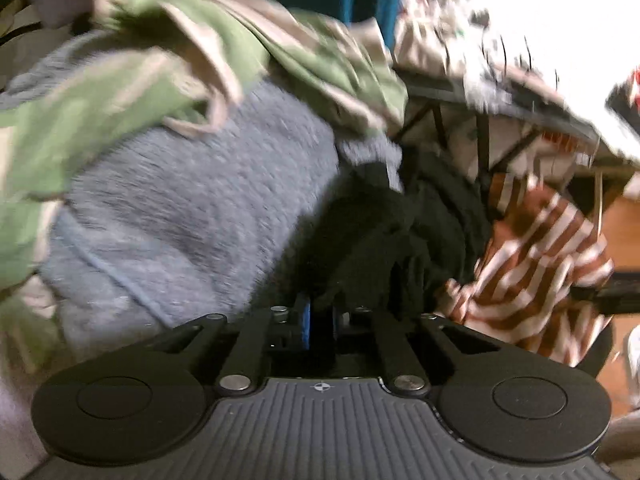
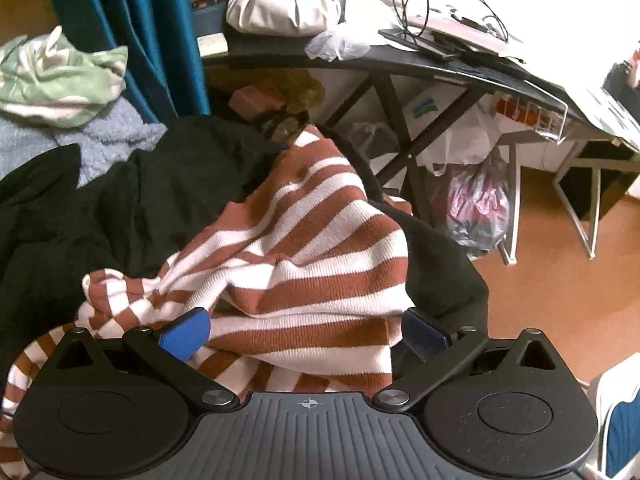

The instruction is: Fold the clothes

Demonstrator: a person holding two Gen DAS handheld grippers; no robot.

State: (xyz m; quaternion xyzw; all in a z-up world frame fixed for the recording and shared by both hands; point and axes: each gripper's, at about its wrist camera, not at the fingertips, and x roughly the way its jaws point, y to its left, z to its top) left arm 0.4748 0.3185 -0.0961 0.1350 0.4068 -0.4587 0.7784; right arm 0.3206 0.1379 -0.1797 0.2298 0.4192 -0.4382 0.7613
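A heap of clothes fills both views. In the blurred left wrist view, my left gripper point(image 1: 322, 318) has its blue-padded fingers point(image 1: 306, 320) drawn close together on a fold of the black garment point(image 1: 384, 232). To its right lies the brown-and-white striped sweater point(image 1: 536, 264); a fluffy blue-grey garment point(image 1: 192, 208) and a green-and-white one point(image 1: 120, 92) lie to the left. In the right wrist view, my right gripper point(image 2: 304, 336) stands open, its blue pads point(image 2: 184, 336) on either side of the striped sweater point(image 2: 304, 248), which lies over the black garment point(image 2: 120, 208).
A black desk point(image 2: 460, 64) crowded with cables, papers and a white bag point(image 2: 284, 4) stands behind the heap, plastic bags point(image 2: 476, 208) under it. A teal curtain point(image 2: 136, 28) hangs at the back left. Bare orange floor point(image 2: 560, 280) lies to the right.
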